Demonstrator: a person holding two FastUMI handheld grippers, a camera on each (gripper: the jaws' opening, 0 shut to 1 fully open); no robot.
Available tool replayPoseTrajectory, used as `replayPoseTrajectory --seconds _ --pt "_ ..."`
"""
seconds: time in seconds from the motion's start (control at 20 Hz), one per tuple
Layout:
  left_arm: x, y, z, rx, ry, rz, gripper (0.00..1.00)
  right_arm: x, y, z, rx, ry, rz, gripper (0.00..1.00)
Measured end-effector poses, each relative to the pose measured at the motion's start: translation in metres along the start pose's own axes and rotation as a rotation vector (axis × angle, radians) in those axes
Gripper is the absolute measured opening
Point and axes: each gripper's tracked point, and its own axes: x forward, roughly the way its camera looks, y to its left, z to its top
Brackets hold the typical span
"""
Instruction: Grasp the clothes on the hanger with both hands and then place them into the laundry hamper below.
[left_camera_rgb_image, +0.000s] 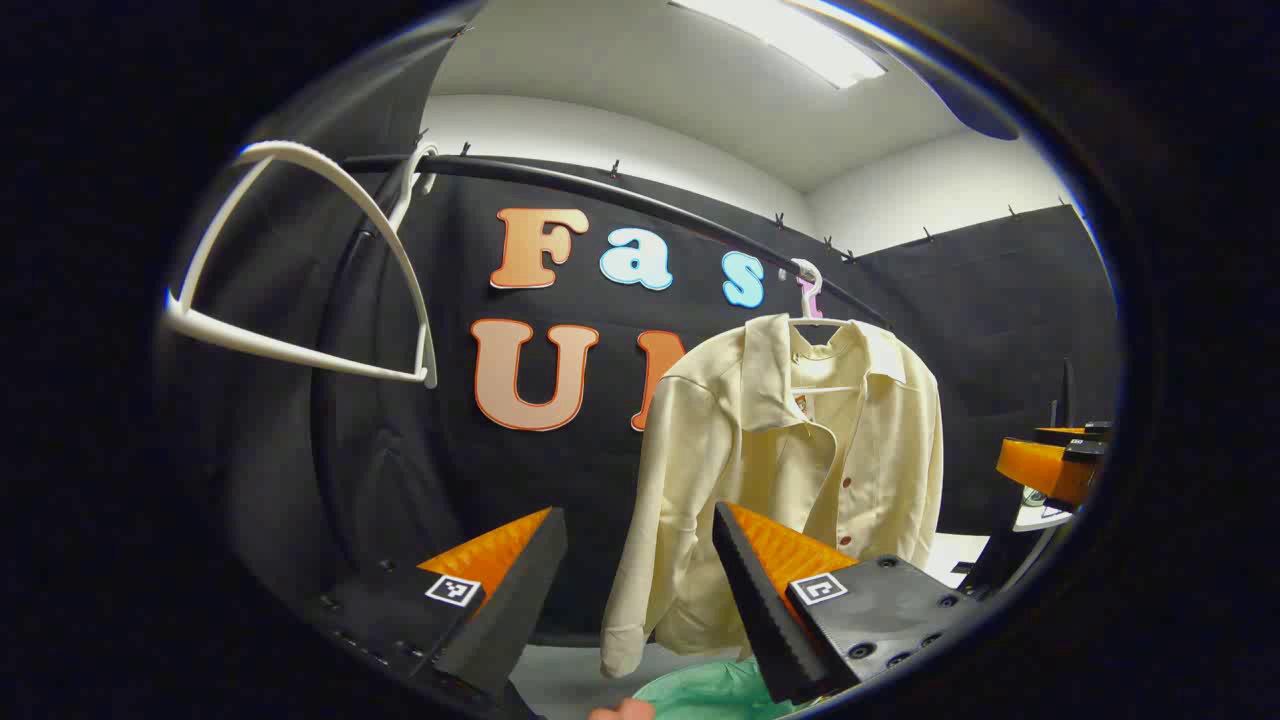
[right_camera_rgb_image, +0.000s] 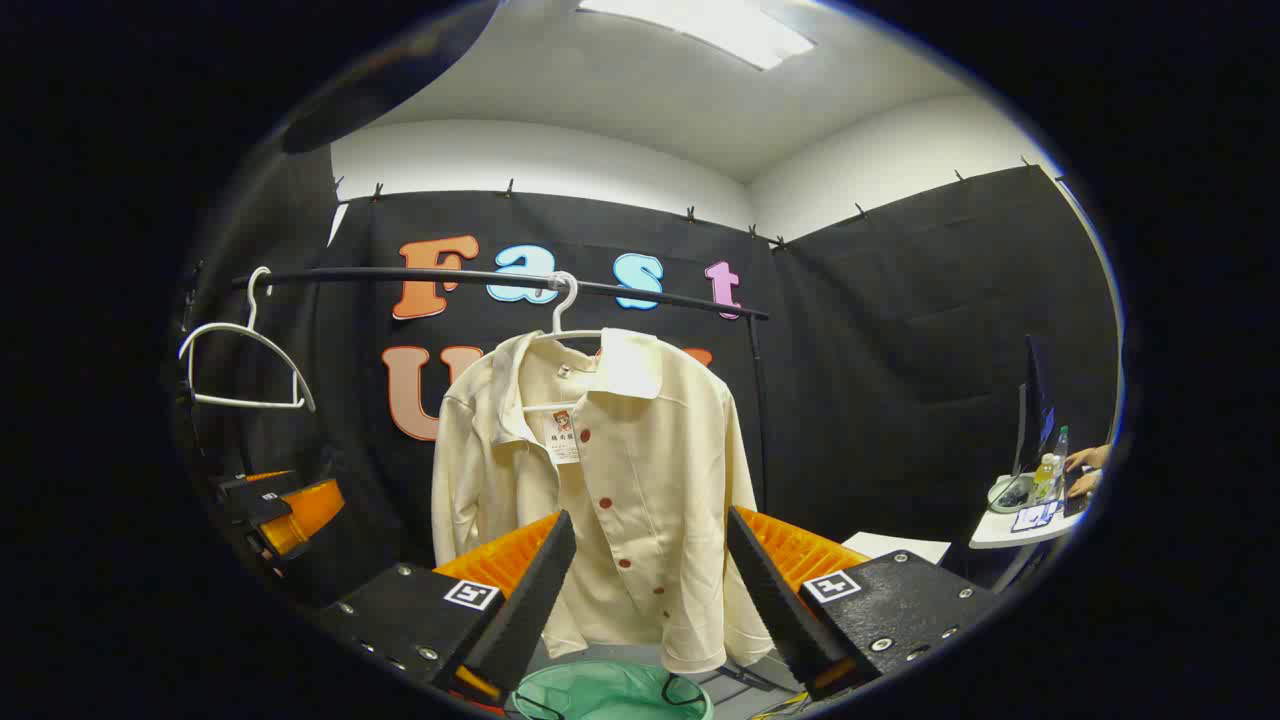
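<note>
Both claws hang spread wide and empty: the left claw (left_camera_rgb_image: 640, 590) and right claw (right_camera_rgb_image: 650, 600) face a cream shirt (right_camera_rgb_image: 600, 480) on a white hanger (right_camera_rgb_image: 563, 305) on the black rail (right_camera_rgb_image: 480, 277), well apart from it. The green laundry hamper (right_camera_rgb_image: 610, 692) sits below; a bare hanger (left_camera_rgb_image: 300, 270) hangs nearby, and a white worktop (right_camera_rgb_image: 1020, 528) stands at right.

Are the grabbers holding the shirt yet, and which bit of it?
No, nothing is held. The left gripper and the right gripper are both open, short of the cream shirt, which hangs on its hanger above the green hamper.
</note>
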Motion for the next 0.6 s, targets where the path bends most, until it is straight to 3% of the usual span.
replayPoseTrajectory --seconds 0.05,0.15,0.6 --pt "-0.001 0.0 0.0 0.0 -0.002 0.001 0.96 0.0 0.001 0.001 -0.003 -0.002 0.002 0.95" --pt "0.0 -0.003 0.001 -0.004 -0.002 -0.003 1.0 -0.002 0.004 0.0 -0.008 -0.002 0.005 0.95" --pt "0.004 -0.014 0.015 -0.001 -0.04 -0.028 0.96 -0.001 0.003 0.002 -0.01 -0.02 -0.003 0.95"
